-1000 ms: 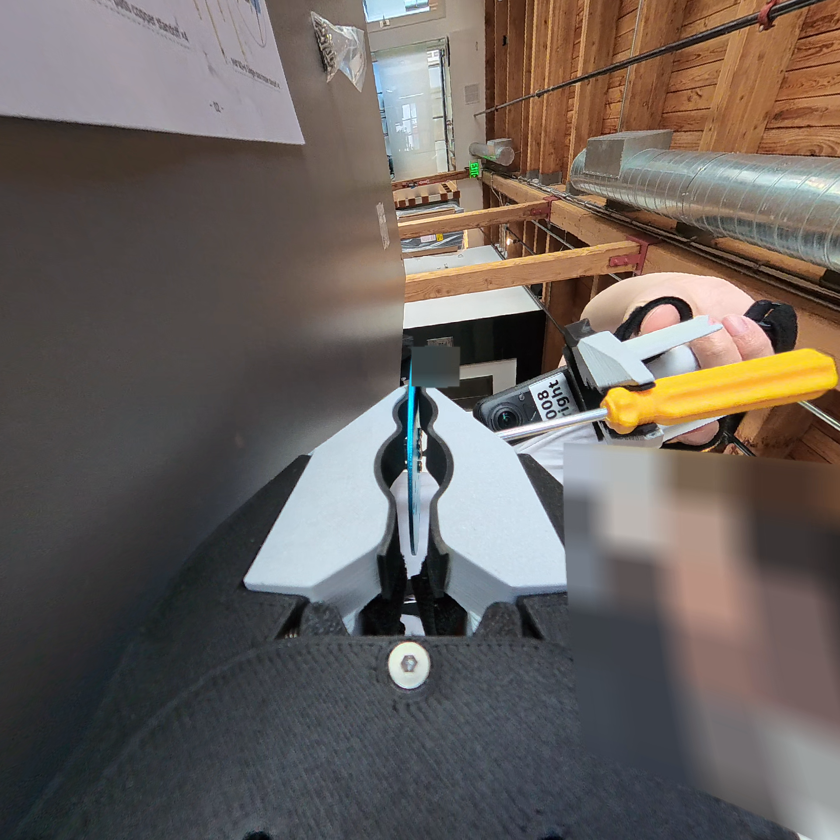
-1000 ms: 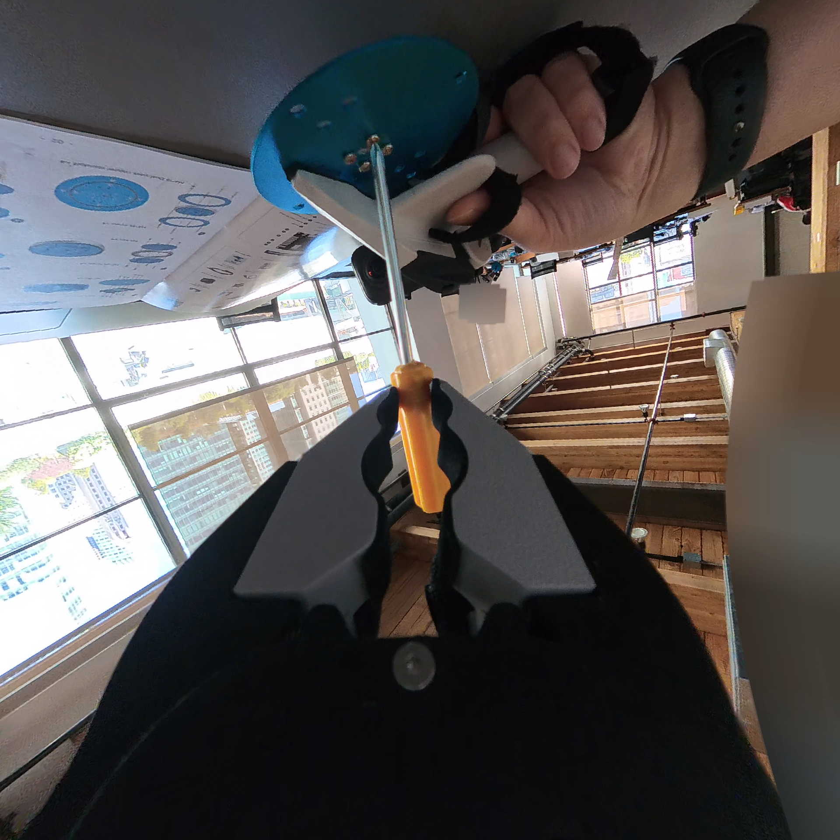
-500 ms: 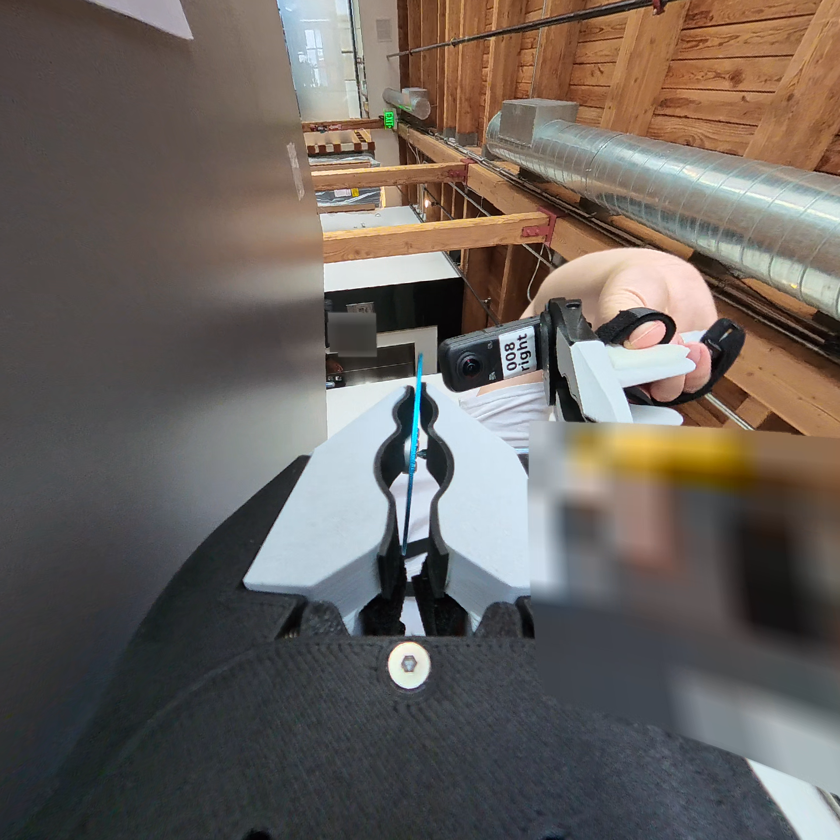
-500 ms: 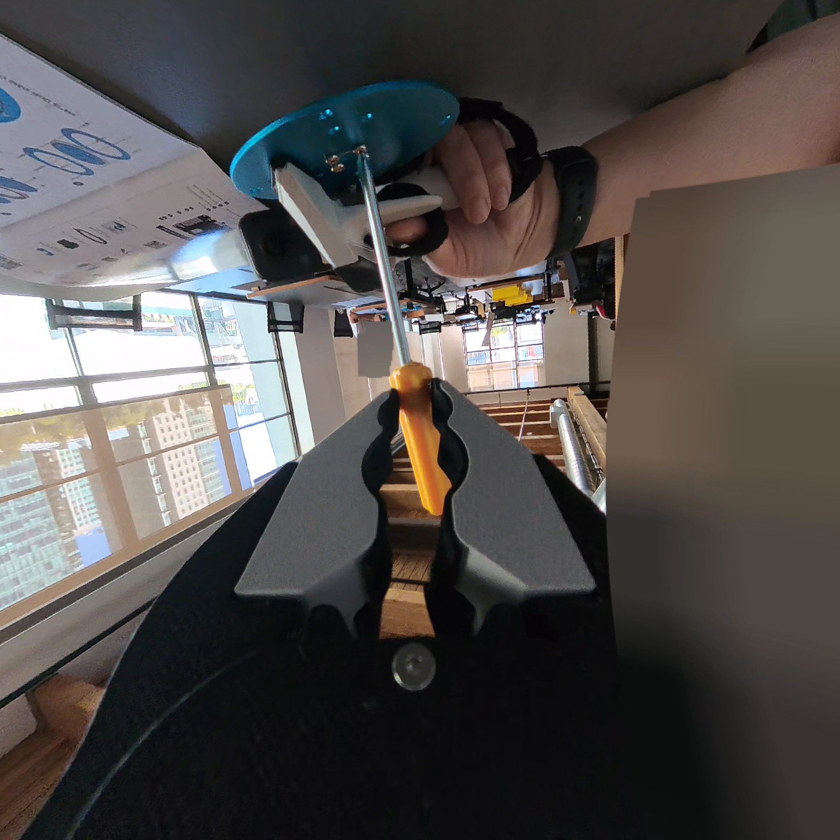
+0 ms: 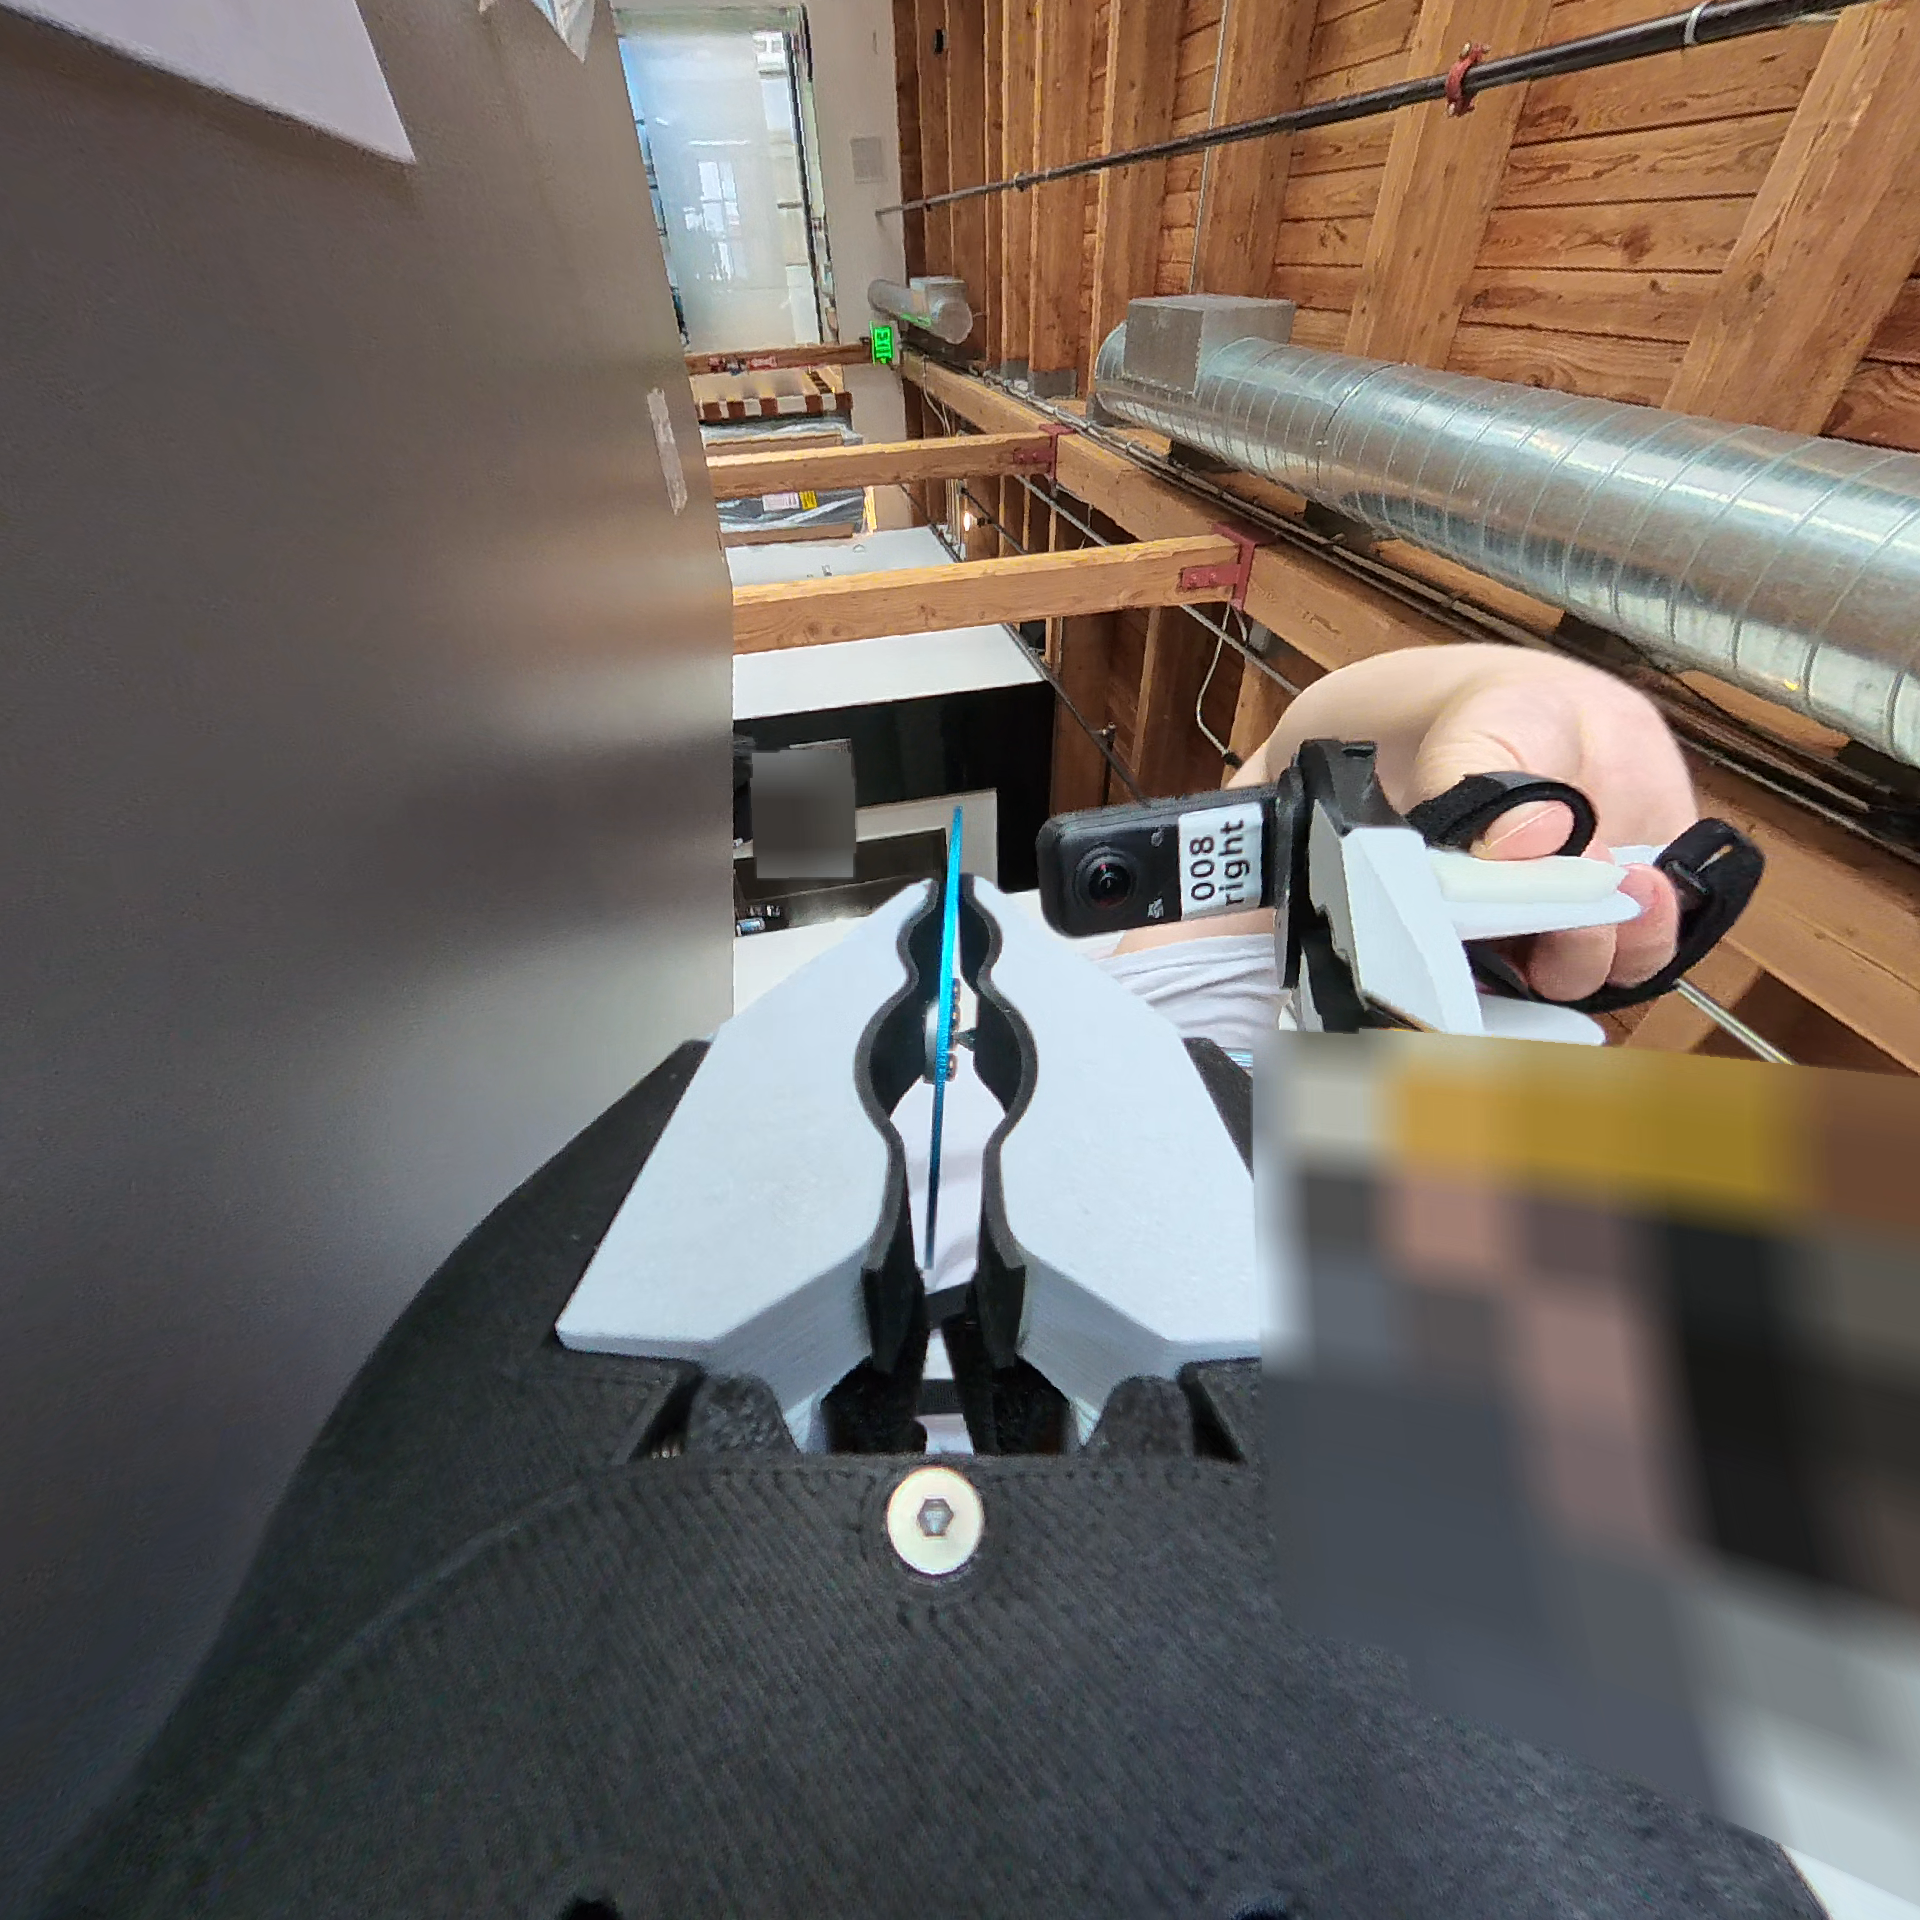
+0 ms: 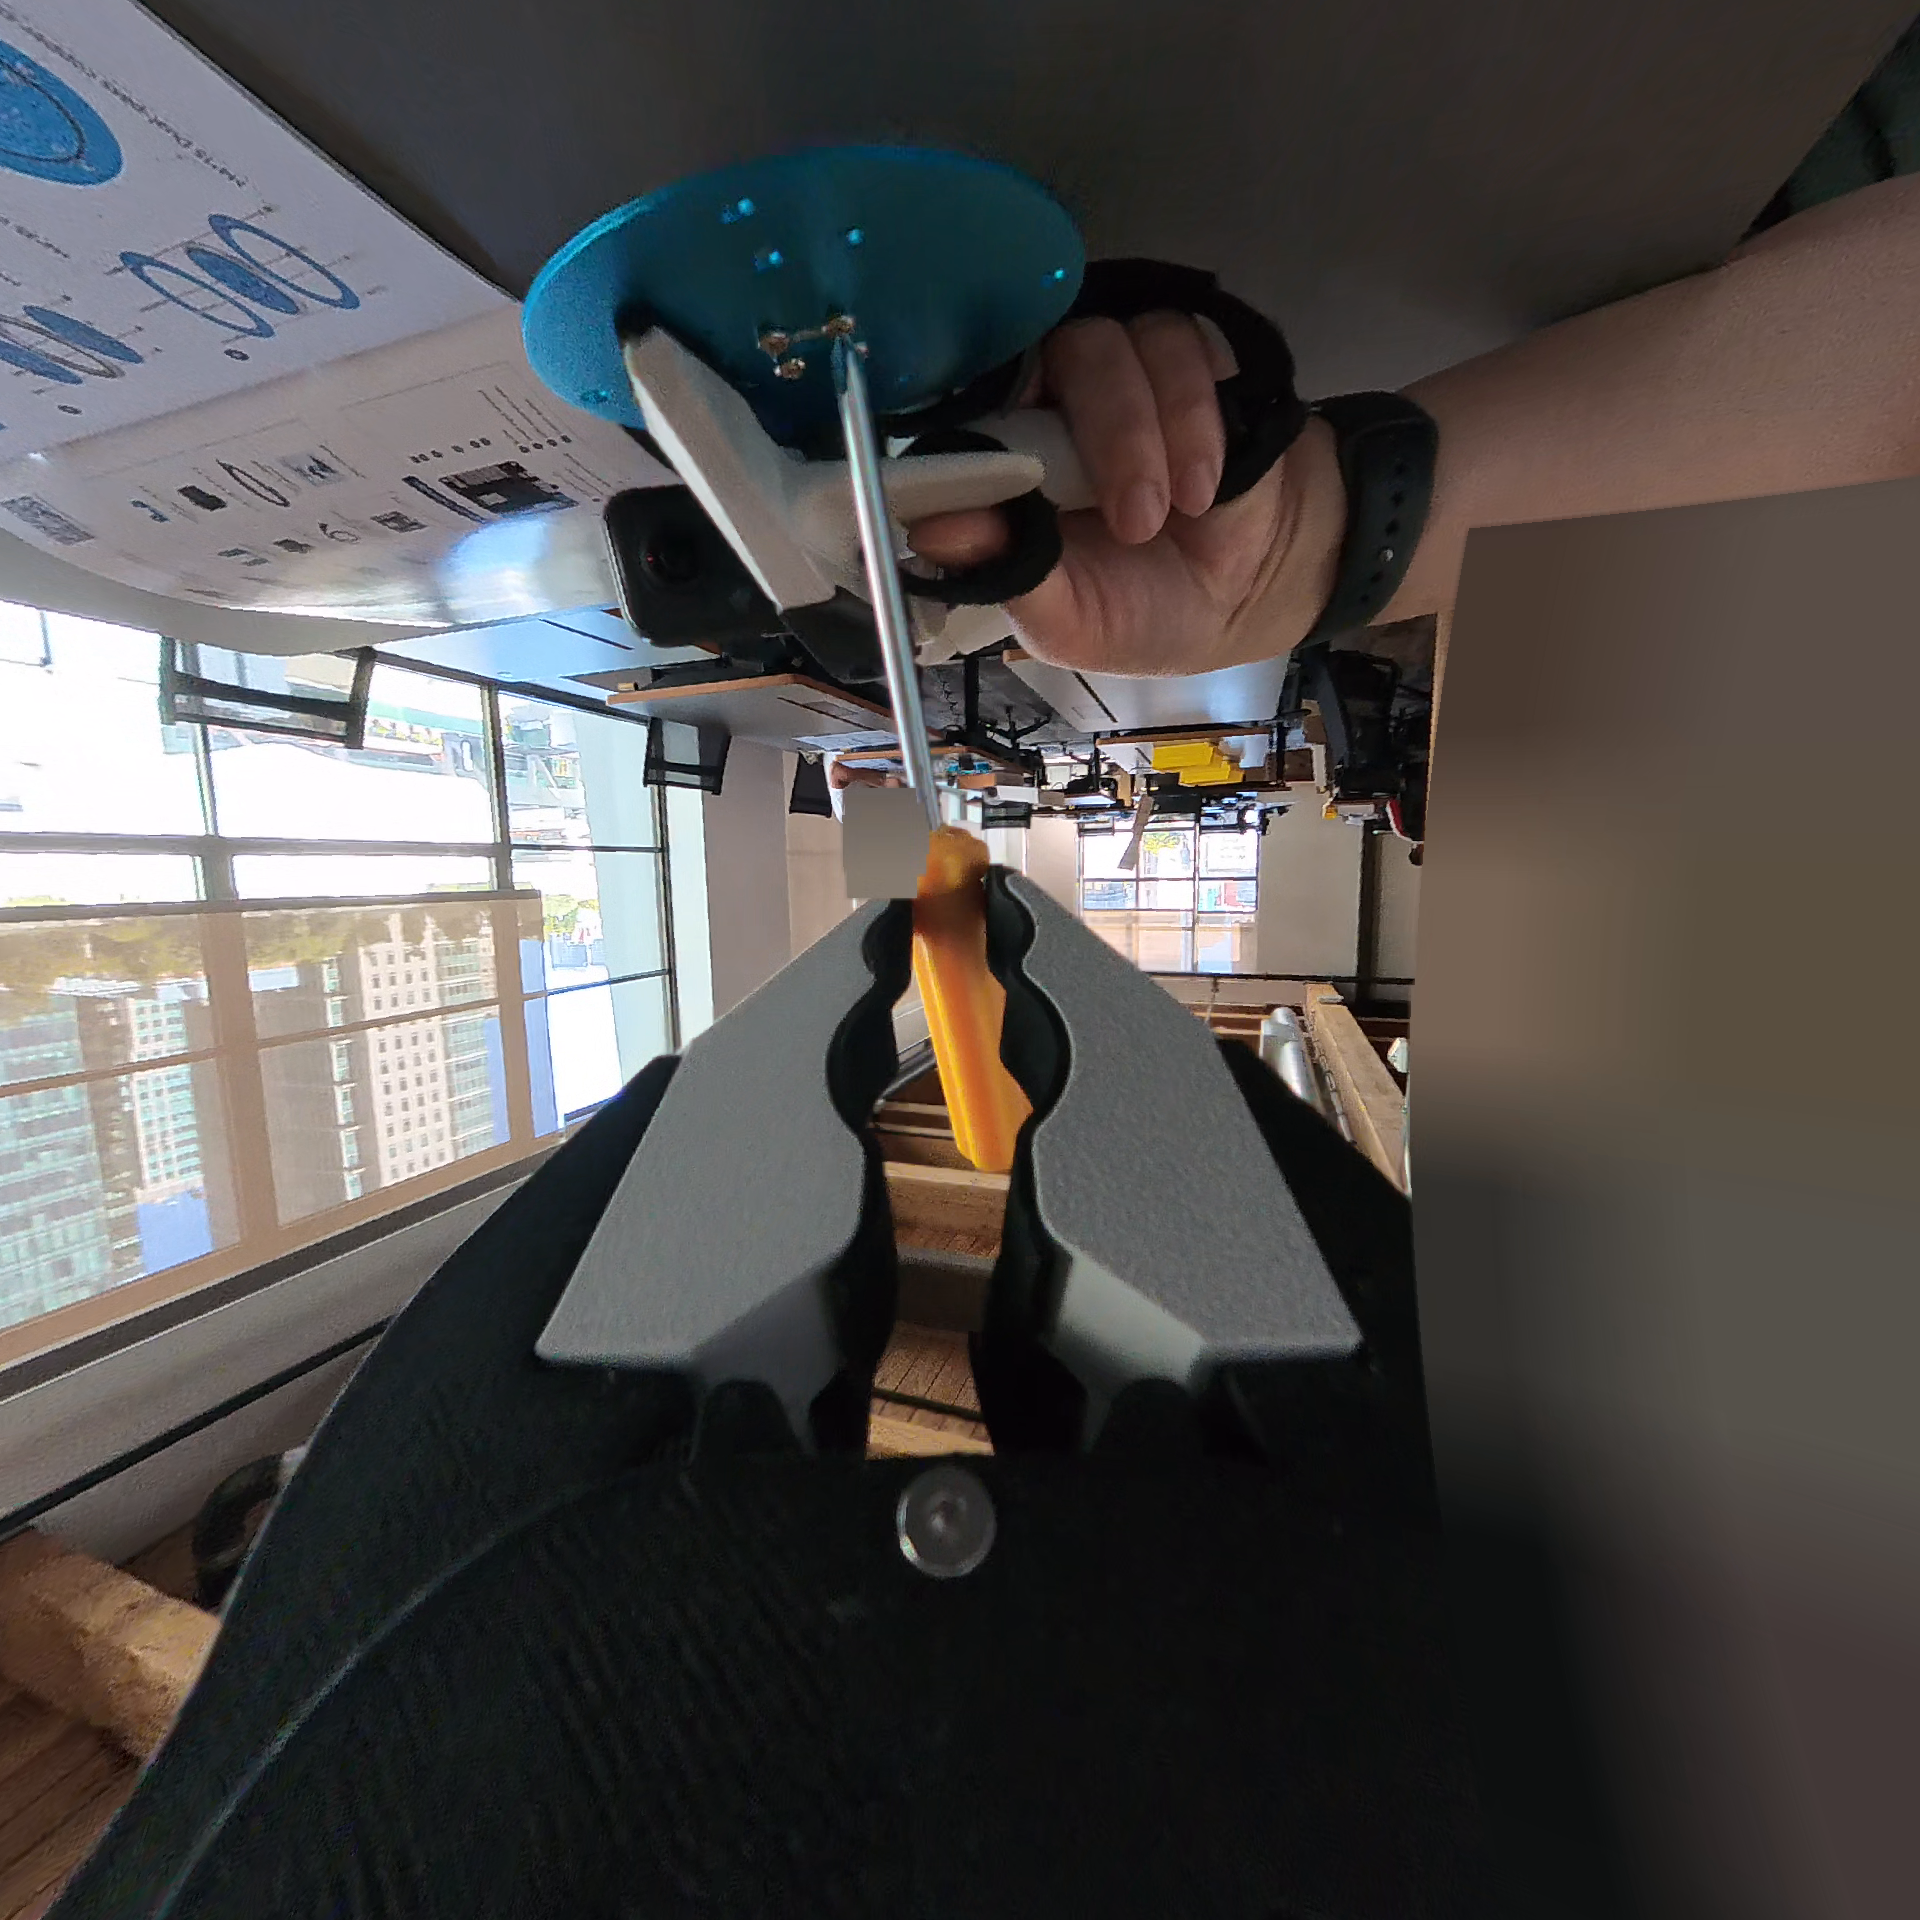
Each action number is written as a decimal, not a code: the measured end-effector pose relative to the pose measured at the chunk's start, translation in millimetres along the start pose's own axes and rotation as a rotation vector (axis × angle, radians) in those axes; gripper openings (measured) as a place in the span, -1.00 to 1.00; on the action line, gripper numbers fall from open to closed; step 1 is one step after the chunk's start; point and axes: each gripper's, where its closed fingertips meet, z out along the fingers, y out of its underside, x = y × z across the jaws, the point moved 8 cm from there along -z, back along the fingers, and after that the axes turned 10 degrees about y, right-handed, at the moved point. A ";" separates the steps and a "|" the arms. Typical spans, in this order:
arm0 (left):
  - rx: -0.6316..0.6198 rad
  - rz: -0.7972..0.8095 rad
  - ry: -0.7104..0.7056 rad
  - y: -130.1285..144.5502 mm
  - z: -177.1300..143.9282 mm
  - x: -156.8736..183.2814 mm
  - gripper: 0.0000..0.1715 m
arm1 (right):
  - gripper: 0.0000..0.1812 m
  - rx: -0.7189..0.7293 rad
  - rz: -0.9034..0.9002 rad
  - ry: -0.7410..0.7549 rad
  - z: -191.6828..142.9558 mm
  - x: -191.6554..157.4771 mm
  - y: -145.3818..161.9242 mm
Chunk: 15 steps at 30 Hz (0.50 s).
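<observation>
My left gripper (image 5: 948,914) pinches blue disc (image 6: 800,270) edge-on | right gripper (image 6: 951,904) clamps screwdriver (image 6: 961,1029), shaft straight ahead, tip at disc screws (image 6: 805,341)

The left tool (image 5: 948,940) was clamped on a thin blue disc (image 6: 805,281), held edge-on. The right tool (image 6: 951,977) gripped an orange-handled screwdriver (image 6: 966,1039), its tip touching screws on the disc's face.

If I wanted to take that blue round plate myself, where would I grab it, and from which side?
Probably by its bare rim. The blue disc is thin and flat, so fingers should close on its two faces, coming edge-on, as the left gripper holds it. Keep clear of the middle, where the small screws sit and the orange-handled screwdriver, shut in the right gripper, touches with its tip.
</observation>
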 end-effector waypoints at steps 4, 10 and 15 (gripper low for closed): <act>0.082 0.019 -0.016 -5.8 -7.1 1.9 -1.00 | -0.85 -0.078 0.028 -0.121 2.7 -4.0 -1.8; 0.190 0.046 -0.066 -12.7 -15.6 0.1 -1.00 | -0.85 -0.131 0.045 -0.234 4.7 -5.0 -12.1; 0.247 0.065 -0.092 -15.5 -20.0 0.5 -1.00 | -0.86 -0.202 0.076 -0.342 9.2 -5.8 -16.9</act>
